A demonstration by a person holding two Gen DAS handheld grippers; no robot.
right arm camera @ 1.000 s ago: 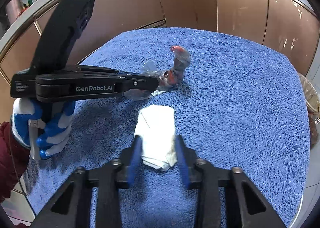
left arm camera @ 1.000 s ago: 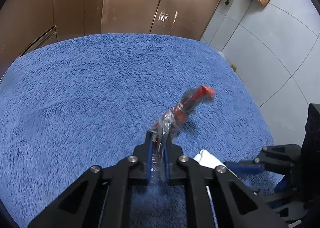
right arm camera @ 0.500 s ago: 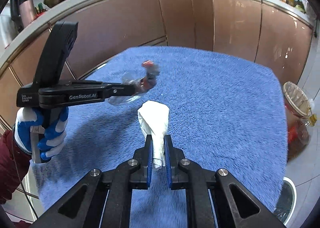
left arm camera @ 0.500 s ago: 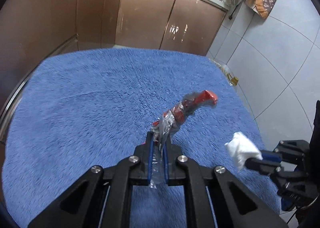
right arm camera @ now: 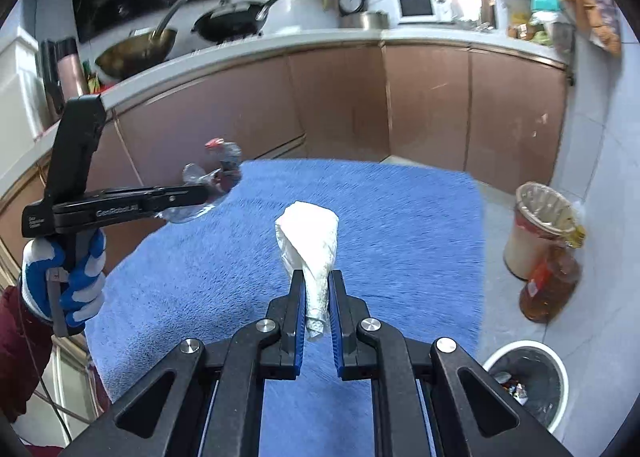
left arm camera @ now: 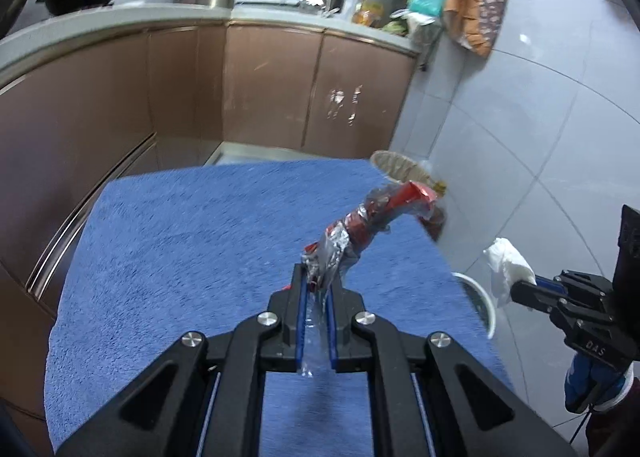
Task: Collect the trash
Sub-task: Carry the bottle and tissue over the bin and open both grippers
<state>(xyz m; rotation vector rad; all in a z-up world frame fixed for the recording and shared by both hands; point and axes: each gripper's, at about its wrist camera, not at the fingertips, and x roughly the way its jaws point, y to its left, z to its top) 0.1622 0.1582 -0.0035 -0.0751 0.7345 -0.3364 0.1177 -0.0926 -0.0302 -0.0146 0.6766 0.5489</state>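
Observation:
My left gripper (left arm camera: 317, 277) is shut on a crumpled red and clear plastic wrapper (left arm camera: 368, 223), which sticks up and away from the fingertips above the blue towel (left arm camera: 180, 257). In the right wrist view the same left gripper (right arm camera: 204, 193) holds the wrapper (right arm camera: 222, 173) out over the towel's left edge. My right gripper (right arm camera: 317, 277) is shut on a white crumpled tissue (right arm camera: 310, 241), lifted clear of the towel (right arm camera: 400, 225). The left wrist view shows the tissue (left arm camera: 506, 265) in the right gripper (left arm camera: 520, 289) at the far right, over the floor.
A white-rimmed bin (right arm camera: 528, 381) with rubbish inside stands on the tiled floor at lower right. Beyond it are a lined basket bin (right arm camera: 538, 229) and an amber bottle (right arm camera: 550, 285). Brown kitchen cabinets (right arm camera: 360, 105) curve around behind the towel. A gloved hand (right arm camera: 64, 285) holds the left gripper.
The right gripper closed on the tissue and lifted it off the towel. Both grippers rose and pulled back, so the counter, floor and bins have come into view.

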